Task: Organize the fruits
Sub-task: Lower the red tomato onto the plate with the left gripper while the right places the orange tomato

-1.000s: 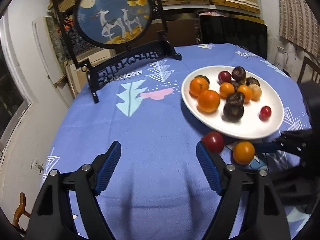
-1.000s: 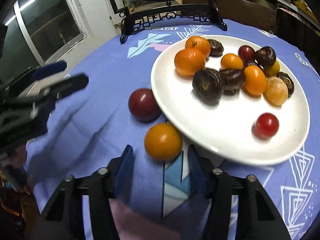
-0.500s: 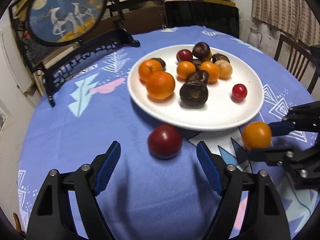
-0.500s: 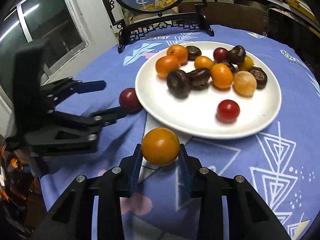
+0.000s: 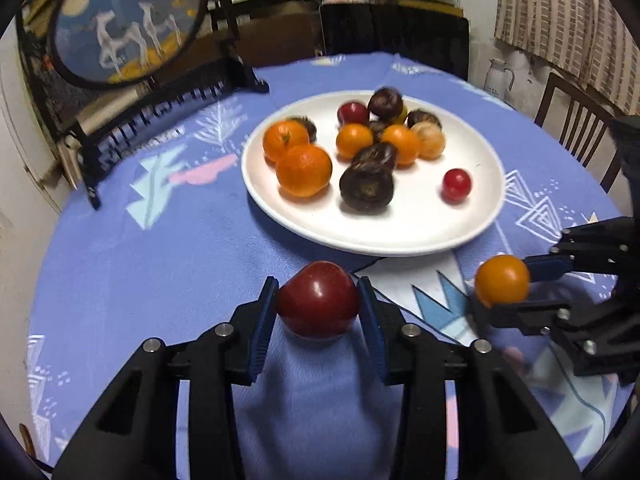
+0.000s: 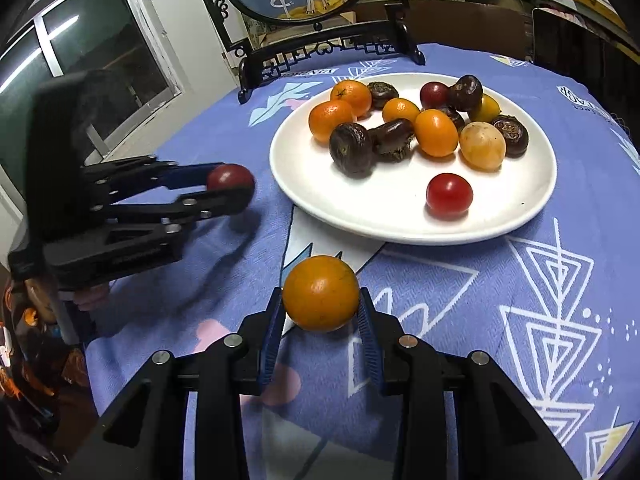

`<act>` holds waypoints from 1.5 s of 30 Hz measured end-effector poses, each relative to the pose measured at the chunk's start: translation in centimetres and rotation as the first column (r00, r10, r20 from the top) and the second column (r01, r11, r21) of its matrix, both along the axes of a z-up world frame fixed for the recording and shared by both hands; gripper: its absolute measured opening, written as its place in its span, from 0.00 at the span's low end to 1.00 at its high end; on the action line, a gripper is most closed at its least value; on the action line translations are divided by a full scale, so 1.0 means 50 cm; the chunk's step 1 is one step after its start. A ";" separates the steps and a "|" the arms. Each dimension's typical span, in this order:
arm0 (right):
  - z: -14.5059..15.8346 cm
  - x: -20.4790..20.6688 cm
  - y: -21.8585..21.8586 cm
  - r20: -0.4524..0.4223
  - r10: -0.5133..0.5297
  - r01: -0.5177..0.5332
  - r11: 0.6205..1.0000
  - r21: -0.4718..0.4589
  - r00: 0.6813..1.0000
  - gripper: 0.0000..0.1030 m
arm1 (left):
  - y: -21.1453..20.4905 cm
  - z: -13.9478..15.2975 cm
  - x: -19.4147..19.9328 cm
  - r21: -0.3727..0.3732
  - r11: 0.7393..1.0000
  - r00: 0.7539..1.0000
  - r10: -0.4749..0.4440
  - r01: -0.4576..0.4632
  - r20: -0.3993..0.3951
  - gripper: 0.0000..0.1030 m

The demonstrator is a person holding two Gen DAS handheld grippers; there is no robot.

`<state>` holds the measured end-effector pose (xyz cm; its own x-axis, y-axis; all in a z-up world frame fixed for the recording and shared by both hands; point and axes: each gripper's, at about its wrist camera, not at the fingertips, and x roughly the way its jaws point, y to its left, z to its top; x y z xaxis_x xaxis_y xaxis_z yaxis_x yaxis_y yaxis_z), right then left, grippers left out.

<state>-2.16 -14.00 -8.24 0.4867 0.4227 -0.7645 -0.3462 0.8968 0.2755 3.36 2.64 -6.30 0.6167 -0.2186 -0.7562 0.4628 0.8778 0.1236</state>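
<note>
Most of the fruit already sits on the white plate (image 6: pixel 532 208) near the middle of the surface (image 5: pixel 160 264): several oranges, dark wrinkled fruits, a pale yellow one, a dark red one at the back and a small red tomato (image 6: pixel 449 195) alone toward the plate's near rim. Two pieces remain off it, and both are in hand. The left claw (image 5: pixel 318 312) is clenched on a dark red fruit (image 5: pixel 318 300), pads pressing its sides, just short of the plate's near rim. The right claw (image 6: pixel 322 312) grips an orange fruit (image 6: pixel 321 293) the same way (it looks lifted clear of the cloth, though that is hard to confirm). What is left, by my reading, is carrying both over the rim and setting them down on the bare part of the plate.
</note>
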 end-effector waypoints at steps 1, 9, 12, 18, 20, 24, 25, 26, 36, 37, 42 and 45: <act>0.002 -0.004 0.000 0.004 0.001 -0.001 1.000 0.002 1.000 0.35 | -0.002 0.014 -0.014 0.004 1.000 1.000 0.005 -0.005 0.020 0.38; 0.084 -0.033 -0.019 0.115 -0.008 0.006 1.000 0.019 0.993 0.35 | -0.033 0.101 -0.042 0.044 0.993 0.981 0.105 -0.113 0.166 0.38; 0.137 -0.037 -0.038 0.187 -0.030 0.026 0.999 0.020 0.982 0.35 | -0.043 0.137 -0.027 -0.015 0.986 0.971 0.165 -0.165 0.171 0.38; 0.216 -0.023 -0.073 0.279 -0.077 0.068 0.997 0.043 0.957 0.35 | -0.079 0.175 0.006 -0.054 0.974 0.955 0.226 -0.220 0.192 0.38; 0.232 -0.013 -0.082 0.293 -0.089 0.079 0.996 0.046 0.952 0.35 | -0.090 0.180 0.018 -0.049 0.971 0.951 0.240 -0.235 0.197 0.38; 0.245 0.011 -0.093 0.305 -0.104 0.093 0.994 0.049 0.947 0.35 | -0.106 0.183 0.037 -0.048 0.968 0.945 0.250 -0.245 0.211 0.38; 0.247 0.018 -0.094 0.306 -0.104 0.094 0.994 0.046 0.946 0.35 | -0.108 0.181 0.039 -0.047 0.968 0.944 0.251 -0.247 0.213 0.38; 0.246 0.023 -0.094 0.306 -0.103 0.094 0.995 0.045 0.946 0.35 | -0.111 0.179 0.044 -0.046 0.968 0.945 0.250 -0.246 0.211 0.38; 0.219 0.083 -0.093 0.280 -0.105 0.099 0.995 0.033 0.954 0.36 | -0.125 0.148 0.094 -0.032 0.969 0.950 0.247 -0.246 0.189 0.38; 0.215 0.093 -0.094 0.276 -0.108 0.104 0.994 0.031 0.955 0.36 | -0.126 0.145 0.100 -0.027 0.969 0.950 0.248 -0.247 0.190 0.39; 0.204 0.128 -0.097 0.268 -0.121 0.120 0.993 0.020 0.956 0.36 | -0.113 0.134 0.130 -0.030 0.966 0.948 0.259 -0.258 0.186 0.39; 0.196 0.145 -0.101 0.263 -0.123 0.122 0.992 0.017 0.957 0.36 | -0.099 0.130 0.149 -0.046 0.963 0.947 0.269 -0.265 0.174 0.39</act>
<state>5.09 -19.08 1.56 0.7185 0.3474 -0.6025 -0.2939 0.9368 0.1897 10.79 -2.29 0.18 0.7783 -0.0428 -0.6264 0.1838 0.9695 0.1622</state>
